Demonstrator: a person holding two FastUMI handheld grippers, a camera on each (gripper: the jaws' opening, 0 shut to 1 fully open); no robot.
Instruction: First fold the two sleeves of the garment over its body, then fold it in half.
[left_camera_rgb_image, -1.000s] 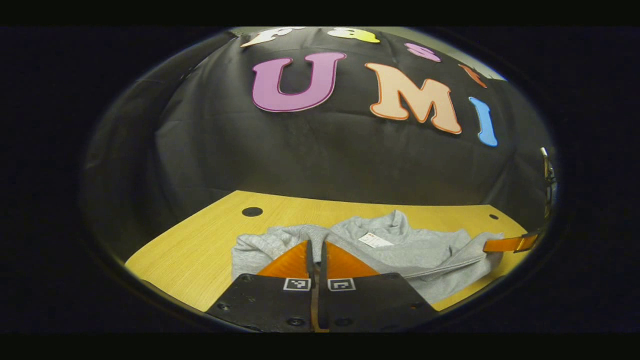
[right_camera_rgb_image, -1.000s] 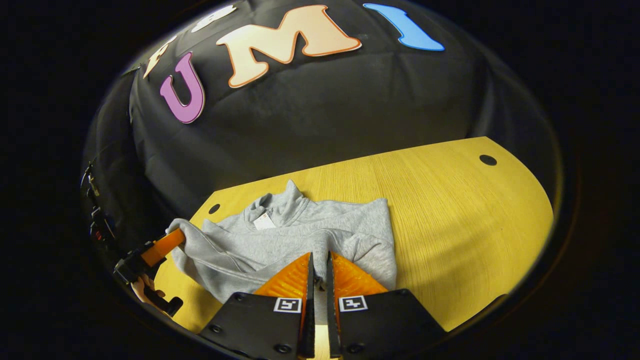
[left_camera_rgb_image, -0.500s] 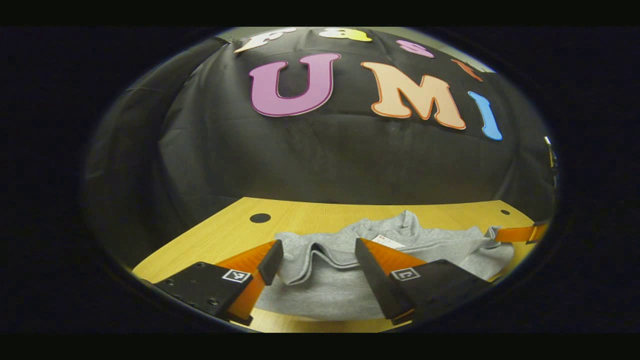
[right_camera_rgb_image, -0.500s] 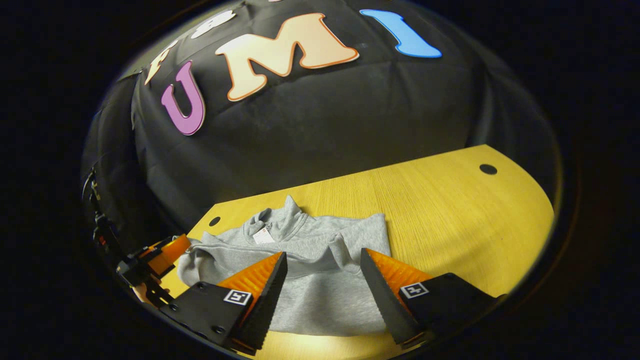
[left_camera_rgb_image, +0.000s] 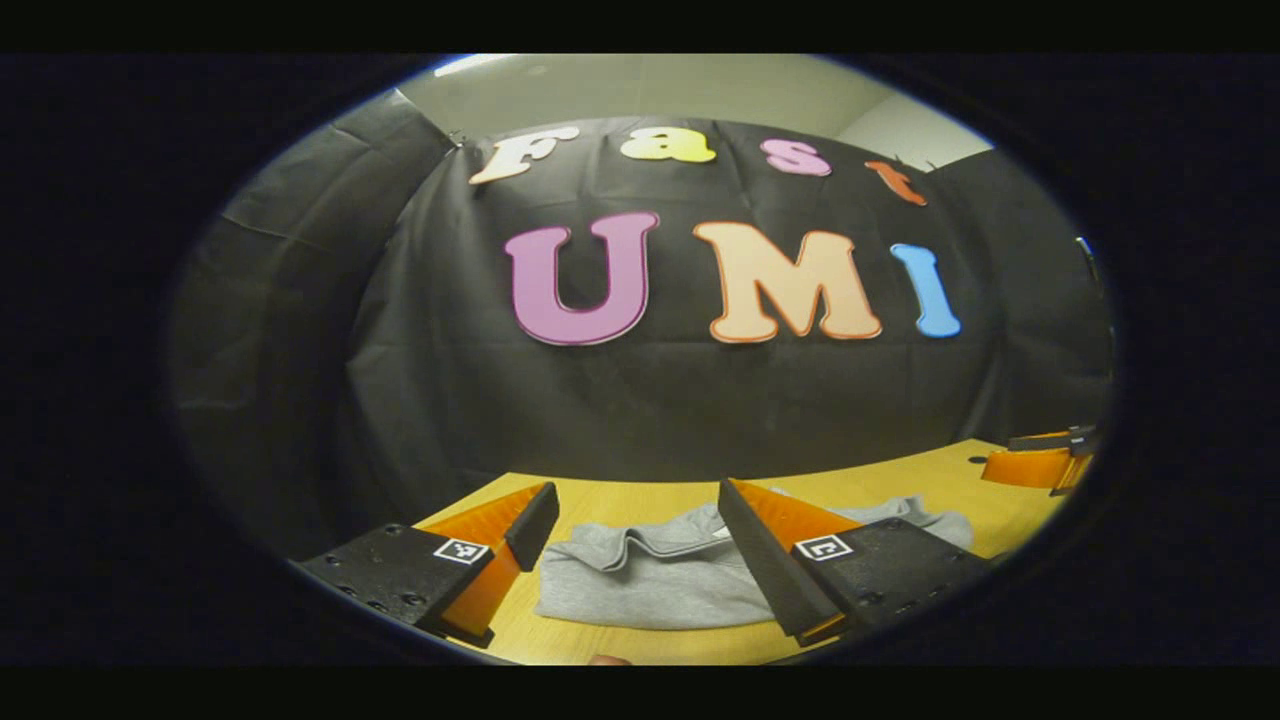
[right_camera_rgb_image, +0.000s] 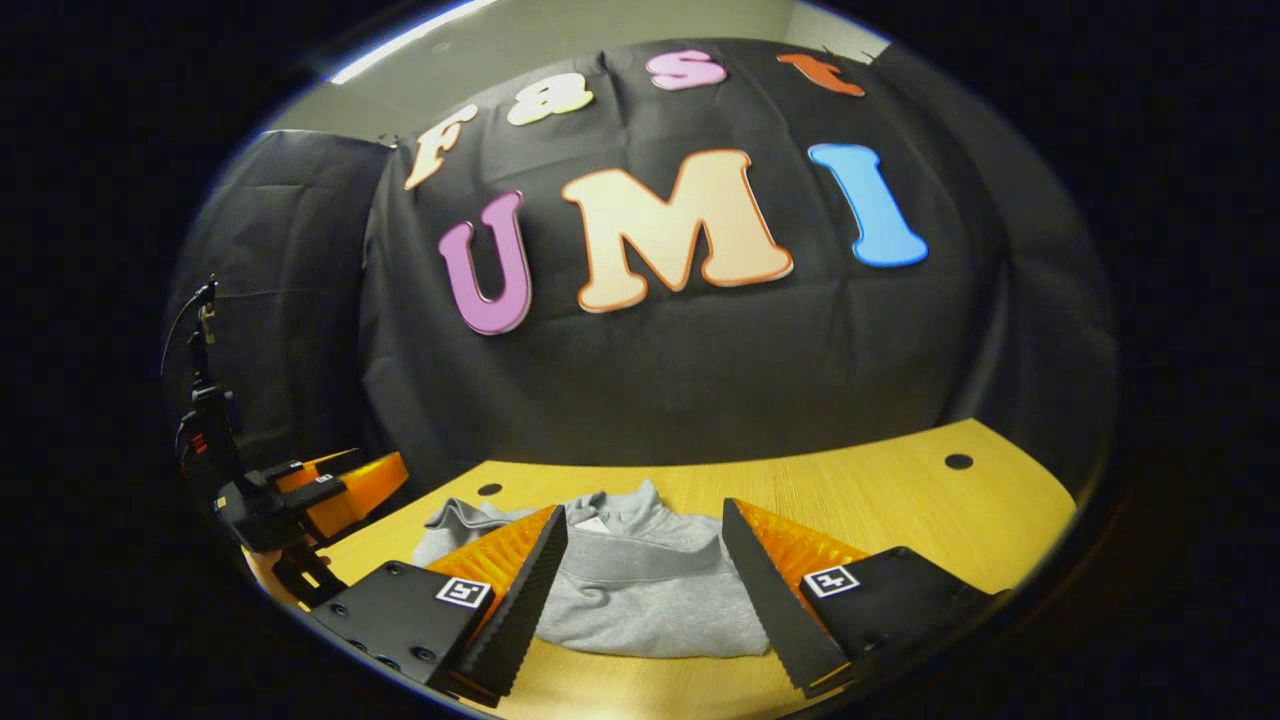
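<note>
- Left gripper (left_camera_rgb_image: 630, 520): fingers spread wide, nothing btwn them; it hangs above the table, w/ the grey sweatshirt (left_camera_rgb_image: 640, 585) lying below and beyond the tips.
- Right gripper (right_camera_rgb_image: 642, 545): also wide apart, holding nothing; the sweatshirt (right_camera_rgb_image: 640, 600) shows in the gap btwn its fingers.
- Sweatshirt: lies on the yellow wooden table (right_camera_rgb_image: 880, 520) as a compact folded bundle, collar toward the black booth wall (right_camera_rgb_image: 700, 360), a thick folded band across the middle. In the right gripper view a small white tag (right_camera_rgb_image: 592, 524) peeks out at the neck.
- From the left gripper view the other gripper shows far right, above the table edge, apart from the cloth. From the right gripper view the other gripper shows far left, w/ part of a hand (right_camera_rgb_image: 262, 568) under it, just beside the sweatshirt's edge; touching or not, can't tell.
- No containers on the table. Two small dark round holes in the tabletop in the right gripper view, one (right_camera_rgb_image: 490, 489) behind the sweatshirt, one (right_camera_rgb_image: 958, 461) well off to the right.
- Hard to make out: near edge of the sweatshirt is partly covered by each gripper's own fingers; the sleeves aren't separately visible in the bundle. A dark stand w/ cables (right_camera_rgb_image: 200, 400) at far left is dim.
</note>
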